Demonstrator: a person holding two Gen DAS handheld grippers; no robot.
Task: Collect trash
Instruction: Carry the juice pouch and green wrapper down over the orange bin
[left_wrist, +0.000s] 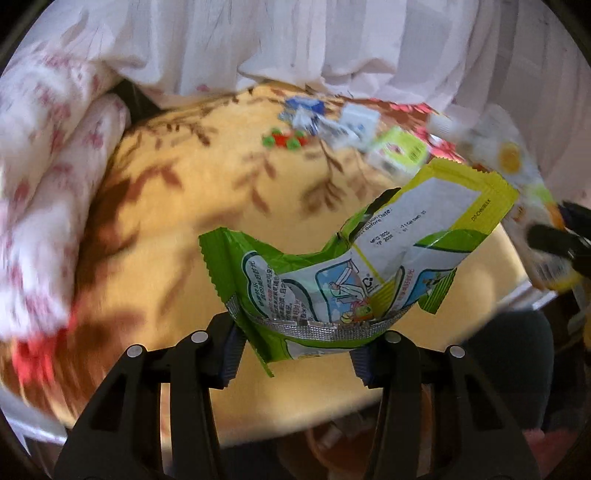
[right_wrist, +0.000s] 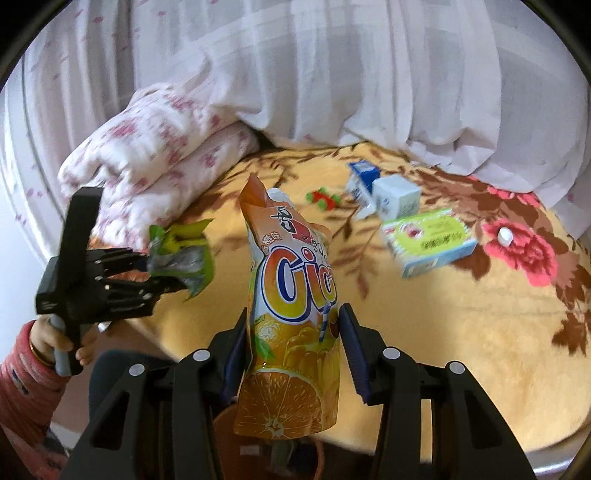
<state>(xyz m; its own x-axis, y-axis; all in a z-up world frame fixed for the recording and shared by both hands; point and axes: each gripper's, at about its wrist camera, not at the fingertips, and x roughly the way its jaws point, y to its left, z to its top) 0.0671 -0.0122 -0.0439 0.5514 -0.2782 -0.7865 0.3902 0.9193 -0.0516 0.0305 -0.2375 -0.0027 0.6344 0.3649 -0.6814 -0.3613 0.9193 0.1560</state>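
Green wrapper (left_wrist: 354, 273) pinched in your left gripper (left_wrist: 295, 354), orange pouch (right_wrist: 295, 321) upright, clamped in your right gripper (right_wrist: 295, 350).

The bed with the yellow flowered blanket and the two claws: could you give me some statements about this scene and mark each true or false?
1. The right claw grips an orange juice pouch. True.
2. The left claw is empty. False: it holds a crumpled green snack wrapper.
3. A light green flat carton lies on the yellow flowered blanket. True.
4. The white cube-shaped box sits on the folded pink-flowered quilt. False: it is on the blanket, beside a blue and white carton.
5. All the trash is collected. False: several pieces remain on the blanket.
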